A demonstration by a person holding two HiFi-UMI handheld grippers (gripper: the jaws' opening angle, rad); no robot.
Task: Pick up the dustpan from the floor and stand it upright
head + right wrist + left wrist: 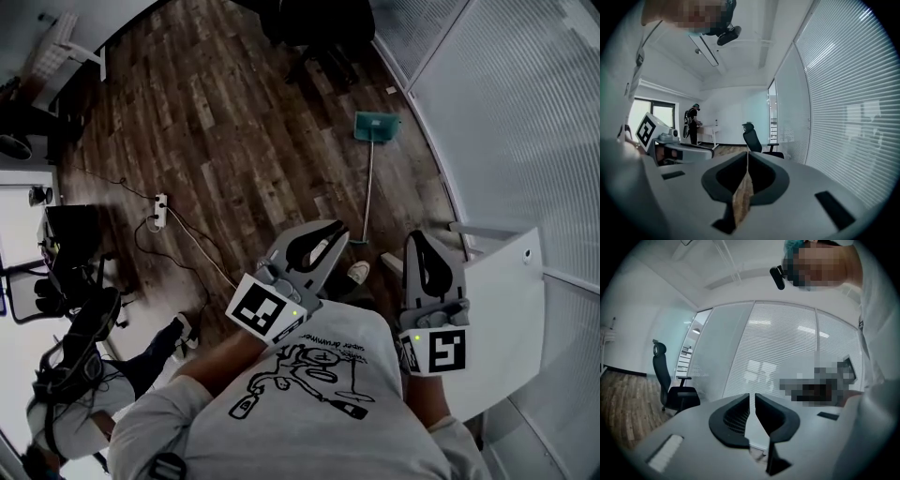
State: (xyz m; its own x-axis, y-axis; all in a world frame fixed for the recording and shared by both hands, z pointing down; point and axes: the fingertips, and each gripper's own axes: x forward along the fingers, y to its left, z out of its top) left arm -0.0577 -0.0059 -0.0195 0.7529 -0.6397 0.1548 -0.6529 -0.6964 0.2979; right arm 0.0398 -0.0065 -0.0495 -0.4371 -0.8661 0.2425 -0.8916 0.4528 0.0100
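Lying at the left on the dark wood floor (216, 112): a white power strip (159, 211) with trailing cable. Centre: left gripper (330, 239), held before the person's chest, jaws a narrow slit apart with nothing between them; beyond it the dustpan (377, 127), flat on the floor beside the glass wall (506, 122), long handle running toward the person. Right: right gripper (418, 246), jaws closed together, empty.

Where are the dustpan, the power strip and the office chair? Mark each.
dustpan (376, 127), head view, on its teal pan.
power strip (159, 208), head view, on its white body.
office chair (661, 371), left gripper view, on its backrest.
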